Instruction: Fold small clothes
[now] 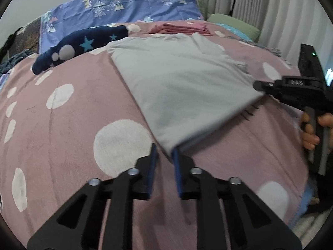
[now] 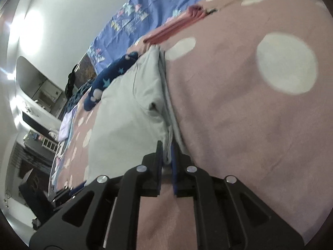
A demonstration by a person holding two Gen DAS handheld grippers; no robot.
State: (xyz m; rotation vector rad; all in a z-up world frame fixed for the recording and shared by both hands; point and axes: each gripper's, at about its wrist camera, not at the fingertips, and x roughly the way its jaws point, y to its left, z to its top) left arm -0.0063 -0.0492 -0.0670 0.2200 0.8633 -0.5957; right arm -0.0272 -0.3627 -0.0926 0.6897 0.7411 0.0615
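- The left gripper [image 1: 164, 152], black with blue pads, points down at the near corner of a pale grey folded garment [image 1: 179, 83]; its jaws stand close together with a narrow gap, and the corner's tip reaches the fingertips. Whether the pads actually pinch the cloth I cannot tell.
- The right gripper [image 2: 166, 154] is clamped on the grey garment's layered edge, with cloth visibly between its blue pads. In the left view it meets the garment's right-hand corner, and a hand [image 1: 312, 131] grips its handle.
- The garment lies flat, spread between the two grippers, on a dusty-pink bedspread with large white dots [image 1: 62, 125] that covers the bed.
- Beyond the garment's far edge rests a stack of folded pink cloth [image 1: 183, 28], just beside it. To the far left lies a rumpled navy fleece item with light blue stars [image 1: 83, 43], near the garment's far corner.
- Behind these, a purple sheet printed with small trees [image 1: 124, 4] rises along the wall, and a green cushion [image 1: 233, 24] sits at the far right by pale pleated curtains [image 1: 270, 10].
- The bedspread is bare in front of and to the left of the garment, giving open room there; its right edge falls away below the person's hand.
- The right view shows a white wall and dark furniture beyond the bed's far side.
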